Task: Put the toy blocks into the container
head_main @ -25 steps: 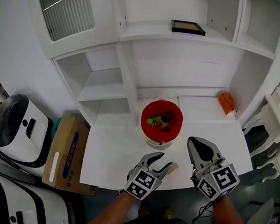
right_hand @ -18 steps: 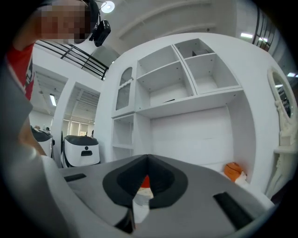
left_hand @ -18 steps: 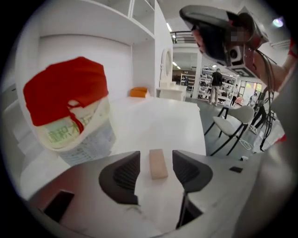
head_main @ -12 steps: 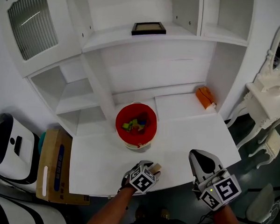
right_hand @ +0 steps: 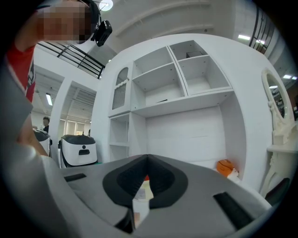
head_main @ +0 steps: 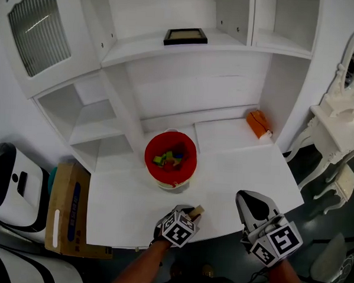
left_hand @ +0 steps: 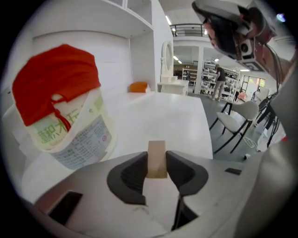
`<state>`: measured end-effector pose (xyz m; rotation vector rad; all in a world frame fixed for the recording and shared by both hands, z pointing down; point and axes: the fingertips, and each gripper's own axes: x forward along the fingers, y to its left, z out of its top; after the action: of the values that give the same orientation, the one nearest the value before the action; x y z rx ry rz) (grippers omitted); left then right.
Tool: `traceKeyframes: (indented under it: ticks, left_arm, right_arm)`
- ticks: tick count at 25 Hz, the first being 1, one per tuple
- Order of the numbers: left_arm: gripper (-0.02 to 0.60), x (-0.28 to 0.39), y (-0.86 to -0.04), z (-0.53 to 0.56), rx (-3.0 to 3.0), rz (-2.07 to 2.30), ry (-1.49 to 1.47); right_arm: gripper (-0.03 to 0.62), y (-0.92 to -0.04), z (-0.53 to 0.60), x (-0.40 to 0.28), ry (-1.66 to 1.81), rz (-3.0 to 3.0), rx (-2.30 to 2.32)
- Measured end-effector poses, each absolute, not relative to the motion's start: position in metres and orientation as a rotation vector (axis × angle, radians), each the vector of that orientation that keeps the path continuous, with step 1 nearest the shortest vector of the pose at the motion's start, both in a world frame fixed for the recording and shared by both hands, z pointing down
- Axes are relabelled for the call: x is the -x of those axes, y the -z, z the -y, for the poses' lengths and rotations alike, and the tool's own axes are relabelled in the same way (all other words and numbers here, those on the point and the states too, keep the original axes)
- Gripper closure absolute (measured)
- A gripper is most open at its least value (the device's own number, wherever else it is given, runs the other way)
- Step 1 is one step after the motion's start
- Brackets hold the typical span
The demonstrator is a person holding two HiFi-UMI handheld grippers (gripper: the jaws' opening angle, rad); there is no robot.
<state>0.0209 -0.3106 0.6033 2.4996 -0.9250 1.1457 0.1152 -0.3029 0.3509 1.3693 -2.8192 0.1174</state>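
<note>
In the head view, the red container (head_main: 155, 147) is seen on the white bench (head_main: 246, 171) with toy blocks inside. Just in front of the container, a tan block (head_main: 197, 210) is gripped by the left gripper (head_main: 189, 211). The right gripper (head_main: 252, 201) is held in front of the container and off to its right.

In the left gripper view, the jaws have just been closing and are pinched on the block (left_hand: 157, 159), to the right of the container (left_hand: 65, 107).

In the right gripper view, the jaws are pressed together with nothing held.

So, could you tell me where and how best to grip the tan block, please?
Pinch its two flat long sides, coming from the table's front edge and angled down. The tan block is a narrow bar lying end-on to the left gripper, whose jaws have just been closing on it.
</note>
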Motion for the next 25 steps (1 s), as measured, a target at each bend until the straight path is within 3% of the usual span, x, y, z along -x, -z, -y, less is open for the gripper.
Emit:
traceKeyframes:
  ticks: [8,11,15,18,20,21,23,25]
  left_arm:
    - [0.423,0.014,-0.385,0.343,-2.711,1.406,-0.14]
    - [0.423,0.046,-0.344,0.371,-2.692,1.564,-0.083]
    - [0.42,0.079,-0.359,0.418,-2.555,1.68,-0.26]
    - [0.329,0.093,-0.377,0.439,-2.48,1.69,-0.341]
    - [0.324,0.091,-0.37,0.436,-2.513,1.664,-0.297]
    - [0.352,0.087,-0.362,0.429,-2.548,1.651,-0.243]
    - [0.488,0.079,-0.341,0.41,-2.627,1.642,-0.108]
    - [0.574,0.07,-0.322,0.383,-2.7,1.634,-0.001]
  right_arm:
    - [0.586,-0.35,0.313,-0.098,-0.174,2.878,-1.342]
    - [0.586,-0.347,0.31,-0.082,-0.158,2.897,-1.299]
    - [0.586,-0.344,0.304,-0.069,-0.134,2.909,-1.262]
    - [0.586,-0.346,0.301,-0.067,-0.129,2.906,-1.251]
    - [0.586,-0.347,0.3,-0.07,-0.132,2.901,-1.255]
    - [0.586,-0.347,0.3,-0.072,-0.137,2.901,-1.263]
    - [0.586,-0.346,0.301,-0.074,-0.157,2.909,-1.281]
    - [0.586,-0.342,0.302,-0.072,-0.176,2.929,-1.291]
